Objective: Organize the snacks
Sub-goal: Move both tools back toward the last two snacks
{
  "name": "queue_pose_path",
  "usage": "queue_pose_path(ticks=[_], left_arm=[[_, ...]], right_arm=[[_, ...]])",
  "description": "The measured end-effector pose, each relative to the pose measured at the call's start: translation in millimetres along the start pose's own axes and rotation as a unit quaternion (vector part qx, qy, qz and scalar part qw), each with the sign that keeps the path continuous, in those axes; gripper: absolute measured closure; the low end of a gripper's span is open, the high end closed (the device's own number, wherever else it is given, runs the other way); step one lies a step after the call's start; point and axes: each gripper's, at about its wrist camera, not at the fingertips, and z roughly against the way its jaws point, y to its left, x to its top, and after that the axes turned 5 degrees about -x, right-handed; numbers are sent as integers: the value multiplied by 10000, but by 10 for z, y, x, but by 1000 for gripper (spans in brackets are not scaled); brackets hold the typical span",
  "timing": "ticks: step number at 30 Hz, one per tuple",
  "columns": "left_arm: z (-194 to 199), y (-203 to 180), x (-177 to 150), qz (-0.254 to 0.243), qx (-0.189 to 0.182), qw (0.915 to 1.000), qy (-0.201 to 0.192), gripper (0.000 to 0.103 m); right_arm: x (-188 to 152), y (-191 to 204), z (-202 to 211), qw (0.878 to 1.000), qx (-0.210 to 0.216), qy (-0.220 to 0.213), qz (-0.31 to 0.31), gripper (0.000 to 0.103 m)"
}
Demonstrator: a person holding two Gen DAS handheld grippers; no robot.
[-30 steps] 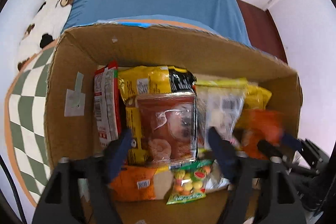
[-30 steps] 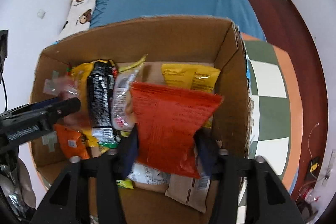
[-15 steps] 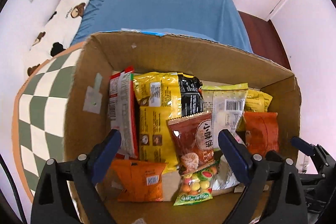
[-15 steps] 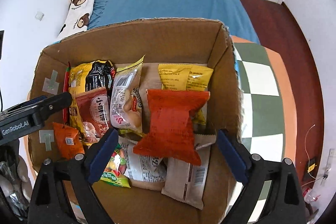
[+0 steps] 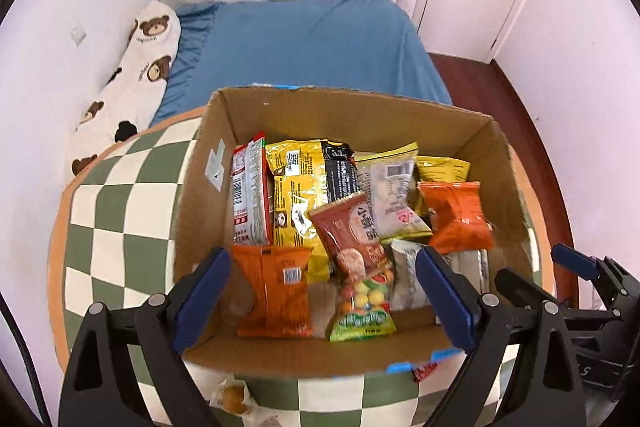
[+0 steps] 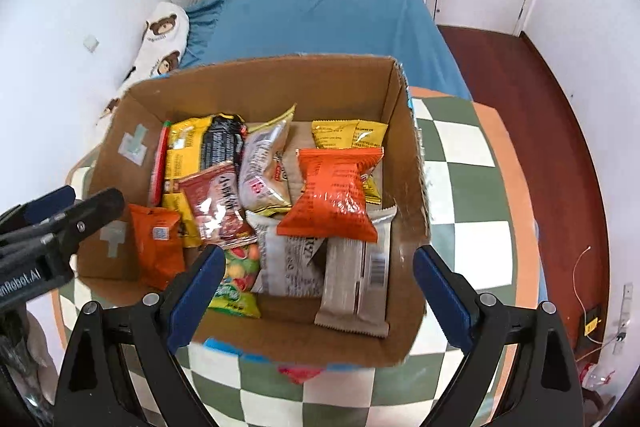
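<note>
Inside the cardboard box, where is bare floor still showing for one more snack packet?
Bare cardboard shows along the near wall of the box, in front of the orange packet and the candy bag; a smaller strip lies behind the orange-red packet, left of the yellow packet. The far-left half is crowded with overlapping packets.

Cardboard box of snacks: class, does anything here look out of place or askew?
Yes. A small round snack lies on the checkered table outside the cardboard box, near its front wall. Inside, the orange packet sits tilted atop other packets instead of in the upright row.
</note>
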Motion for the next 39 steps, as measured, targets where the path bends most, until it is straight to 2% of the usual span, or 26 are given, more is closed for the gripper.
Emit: queue_pose_path(ticks=[9, 13, 22, 25, 28, 30, 31, 32, 39], left_arm=[[637, -123, -327, -208, -46, 9986, -490, 8], [829, -129, -480, -152, -55, 9981, -595, 8], [929, -123, -700, -43, 84, 9975, -699, 8], [834, -68, -803, 39, 240, 9976, -650, 8], [636, 34, -959, 166, 439, 9980, -419, 8], [447, 142, -1076, 323, 525, 9980, -147, 8], [330, 217, -1147, 420, 606, 9973, 4, 8], [242, 283, -1198, 504, 675, 9964, 119, 8], [-168, 751, -1562, 1192, 918, 9849, 853, 8]], right_arm=[[-332, 67, 702, 9980, 21, -625, 34, 6], [-492, 87, 976, 9962, 59, -866, 0, 6], [-797, 81, 1196, 9947, 297, -972, -179, 6], [-936, 26, 1045, 9957, 480, -745, -271, 6], [-1059, -16, 773, 9975, 505, -426, -265, 7], [-1153, -39, 508, 9984, 494, -166, -238, 12], [-1195, -47, 346, 9985, 515, -27, -205, 20], [-1221, -51, 222, 9984, 529, 66, -189, 25], [-1346, 26, -535, 9969, 583, 524, 18, 26]])
